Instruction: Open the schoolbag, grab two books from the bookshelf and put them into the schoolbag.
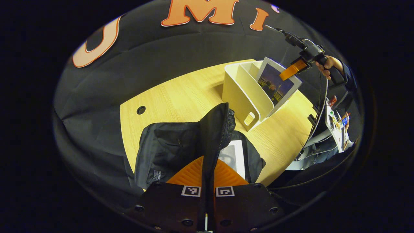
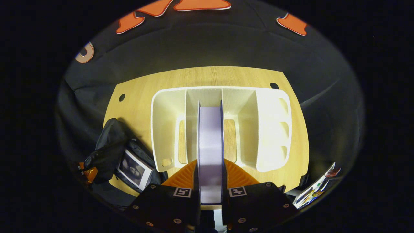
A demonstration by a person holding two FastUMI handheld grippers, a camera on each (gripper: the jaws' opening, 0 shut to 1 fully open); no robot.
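In the left gripper view, the left gripper (image 1: 208, 181) sits at 6 o'clock with its fingers pinched tight on the raised flap of the black schoolbag (image 1: 181, 145), holding the flap upright so the bag gapes open on the table (image 1: 181, 94). Inside the opening, just right of the flap, a first book (image 1: 233, 155) with a pale cover lies flat in the bag. Farther off, toward 1 o'clock, the white bookshelf (image 1: 241, 94) stands on the table, and a second book (image 1: 278, 85) tilts up out of its far compartment, clamped by the right gripper (image 1: 292, 69), with a hand (image 1: 328, 64) behind it. In the right gripper view, the right gripper (image 2: 210, 191) at 6 o'clock has both fingers pressed against the second book's (image 2: 210, 142) covers, its page edge facing the camera, over the middle compartment of the bookshelf (image 2: 271, 129). At 8 o'clock the schoolbag (image 2: 108, 145) lies beside the shelf, the first book (image 2: 134, 170) showing inside.
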